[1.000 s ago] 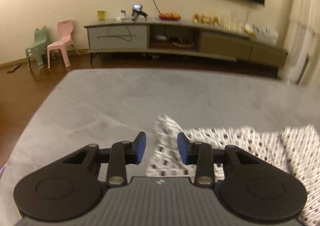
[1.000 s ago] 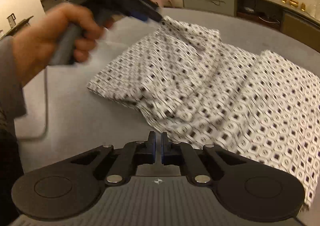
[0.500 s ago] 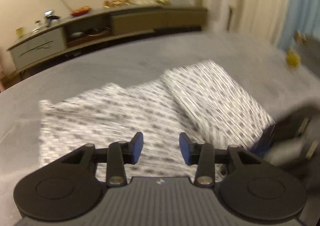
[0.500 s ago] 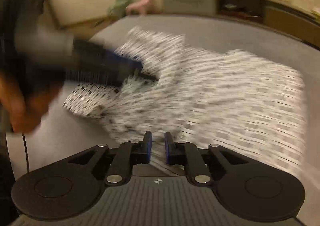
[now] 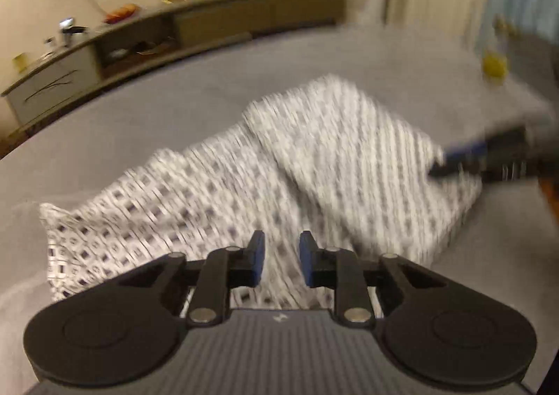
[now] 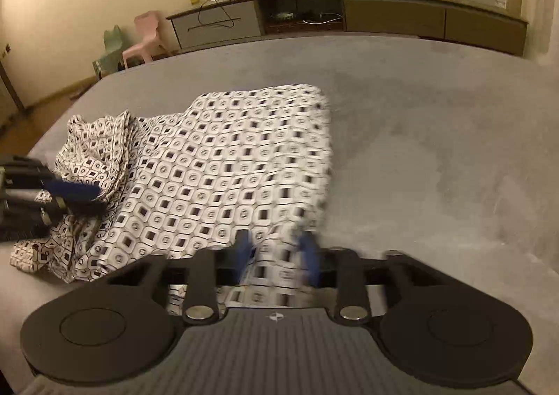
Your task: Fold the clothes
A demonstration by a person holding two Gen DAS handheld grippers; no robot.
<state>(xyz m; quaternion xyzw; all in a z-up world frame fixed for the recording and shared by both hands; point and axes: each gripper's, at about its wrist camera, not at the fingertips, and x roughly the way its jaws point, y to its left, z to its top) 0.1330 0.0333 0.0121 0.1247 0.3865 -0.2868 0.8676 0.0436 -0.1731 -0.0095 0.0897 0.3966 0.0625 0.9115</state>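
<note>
The left gripper [image 5: 281, 257] has its blue-padded fingers [image 5: 258, 255] a narrow gap apart, having just been closing, with nothing pinched between them; it hovers over the near edge of the one white cotton garment printed with small black squares [image 6: 223, 164]. The right gripper [image 6: 276, 255] is also parted a little, its jaws just closing slightly, and the garment's near right corner lies between the blurred pads, though whether they press on it I cannot tell. The garment lies partly folded on the grey fabric-covered surface [image 6: 436, 136]: its right part flat, its left end bunched in loose wrinkles. The step in hand appears to be picking up the near edge for another fold; next, both grippers likely need to close on that edge and carry it over. Count: one garment, two grippers.
</note>
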